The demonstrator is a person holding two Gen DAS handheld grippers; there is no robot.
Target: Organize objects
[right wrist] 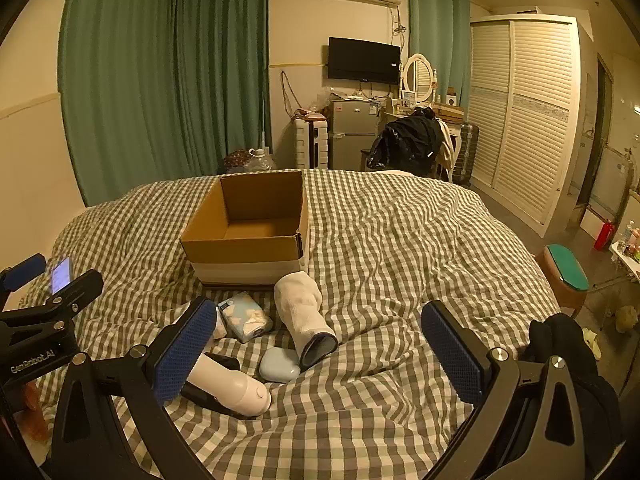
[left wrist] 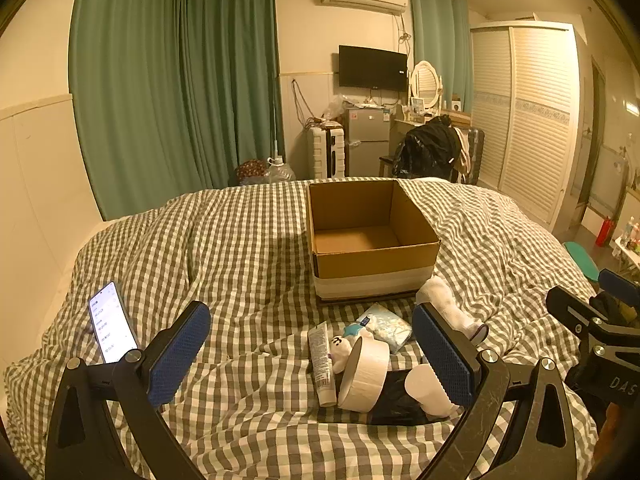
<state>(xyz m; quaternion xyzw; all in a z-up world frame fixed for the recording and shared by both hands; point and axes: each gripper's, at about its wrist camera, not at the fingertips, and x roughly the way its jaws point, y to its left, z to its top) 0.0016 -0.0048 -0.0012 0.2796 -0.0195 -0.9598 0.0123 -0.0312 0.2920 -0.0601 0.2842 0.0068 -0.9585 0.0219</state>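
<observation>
An open cardboard box [left wrist: 372, 258] [right wrist: 244, 248] stands empty on the checked bed cover. In front of it lies a pile: a tape roll [left wrist: 366, 372], a white tube [left wrist: 322, 360], a small bear toy [left wrist: 340, 350], a tissue pack [left wrist: 386, 326] [right wrist: 246, 316], a white slipper [right wrist: 306, 316] [left wrist: 448, 304], a light blue case [right wrist: 278, 364], a white cylinder device [right wrist: 232, 384] [left wrist: 426, 390]. My left gripper [left wrist: 312, 354] is open above the pile. My right gripper [right wrist: 318, 354] is open and empty, near the slipper and case.
A lit phone [left wrist: 112, 322] lies on the cover at the left. The bed cover [right wrist: 400, 240] spreads to the right. A stool with a green seat [right wrist: 566, 276] stands beside the bed. A wardrobe [right wrist: 520, 112], fridge and chair stand beyond the bed.
</observation>
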